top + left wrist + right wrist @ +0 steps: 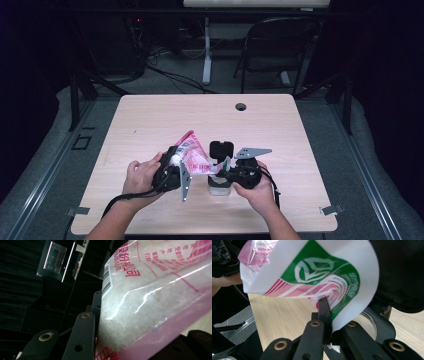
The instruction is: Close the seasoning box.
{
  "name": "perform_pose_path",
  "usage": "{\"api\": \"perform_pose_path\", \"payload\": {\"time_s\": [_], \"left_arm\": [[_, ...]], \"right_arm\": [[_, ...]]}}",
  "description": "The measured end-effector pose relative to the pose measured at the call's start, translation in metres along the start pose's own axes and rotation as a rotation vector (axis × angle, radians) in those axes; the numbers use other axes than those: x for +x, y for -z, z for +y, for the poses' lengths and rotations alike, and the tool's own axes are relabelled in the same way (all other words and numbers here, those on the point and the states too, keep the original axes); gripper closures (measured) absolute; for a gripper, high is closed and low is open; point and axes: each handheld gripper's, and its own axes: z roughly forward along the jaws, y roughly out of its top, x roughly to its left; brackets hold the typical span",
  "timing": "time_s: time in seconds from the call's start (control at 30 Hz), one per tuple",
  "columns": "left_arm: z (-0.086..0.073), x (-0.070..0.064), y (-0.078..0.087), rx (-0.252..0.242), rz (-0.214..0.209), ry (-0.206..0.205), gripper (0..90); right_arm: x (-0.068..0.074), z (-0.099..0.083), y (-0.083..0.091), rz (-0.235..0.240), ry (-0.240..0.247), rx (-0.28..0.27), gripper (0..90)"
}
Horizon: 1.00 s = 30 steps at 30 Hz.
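Both hands hold the bag (192,156) of white crystals tilted above the jar (220,184) on the desk (150,120), apparently for pouring. The left hand-held gripper (172,167) pinches its body; the right hand-held gripper (227,170) pinches its lower corner. Next, I'd judge, steady tipping over the jar mouth.

Bag (192,155) above table (150,120), jar (220,186) right.

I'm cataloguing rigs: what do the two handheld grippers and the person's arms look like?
Both the left gripper and the right gripper are black, each topped by a grey three-cornered plate and trailing a black cable. Their jaws are flat black linkage bars with brass-coloured rivets. The forearms are bare, no sleeves in view.
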Motion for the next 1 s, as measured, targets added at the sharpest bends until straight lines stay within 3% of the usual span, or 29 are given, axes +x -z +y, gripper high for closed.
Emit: {"api": "perform_pose_path", "payload": {"time_s": [0.23, 1.0], "left_arm": [[0.0003, 0.0009, 0.001, 0.004, 0.001, -0.053, 73.3], [0.005, 0.0025, 0.0033, 0.001, 0.022, -0.136, 73.8]], "right_arm": [[0.0005, -0.0002, -0.0004, -0.002, 0.006, 0.004, 89.9], [0.0005, -0.0012, -0.0009, 0.0, -0.002, 0.003, 89.9]]}}
